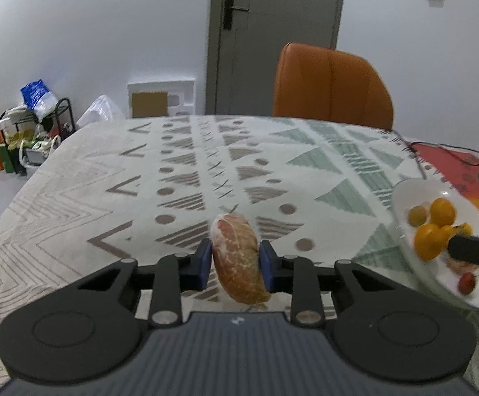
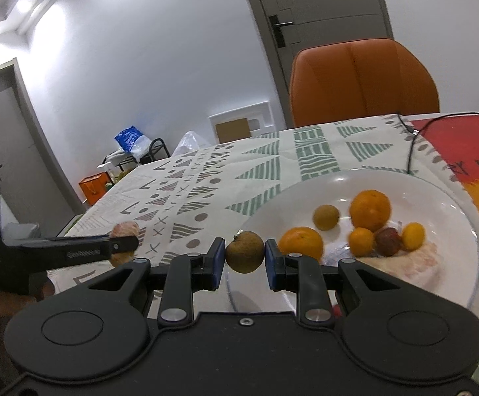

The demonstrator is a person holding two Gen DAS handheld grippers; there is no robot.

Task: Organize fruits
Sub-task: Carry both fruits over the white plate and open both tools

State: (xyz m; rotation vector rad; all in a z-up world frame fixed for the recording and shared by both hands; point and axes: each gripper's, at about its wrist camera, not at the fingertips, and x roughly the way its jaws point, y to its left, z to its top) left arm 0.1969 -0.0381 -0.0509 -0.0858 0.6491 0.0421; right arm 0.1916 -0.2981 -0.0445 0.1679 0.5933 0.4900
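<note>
Your left gripper (image 1: 235,262) is clamped on a peeled pomelo segment (image 1: 238,257), its blue pads (image 1: 204,265) pressed flat against both sides; the piece stands on end between them, above the patterned tablecloth (image 1: 180,178). Ahead of it the cloth runs bare to the far table edge, where the orange chair (image 1: 332,82) stands tucked in. To the left, the cloth falls away at the table's near corner, with floor clutter well beyond.

Your right gripper (image 2: 244,253) is closed on a small brownish-green round fruit (image 2: 244,252), gripped across its middle. It sits right at the near-left rim of the white bowl (image 2: 454,217), and whether the fruit is just inside or just outside that rim is hard to judge from this angle. Inside the bowl lie a large orange (image 2: 370,210), a second orange (image 2: 300,243) just beside your right pad, another brownish fruit (image 2: 326,217), two small kumquat-like fruits (image 2: 361,241), a dark red fruit (image 2: 388,241) and a pale pomelo piece (image 2: 407,264) at the near side.

The bowl's right rim lies over a red-and-orange mat (image 2: 463,145), and a black cable (image 2: 411,151) trails across the cloth behind the bowl. Between your two grippers the cloth is open.
</note>
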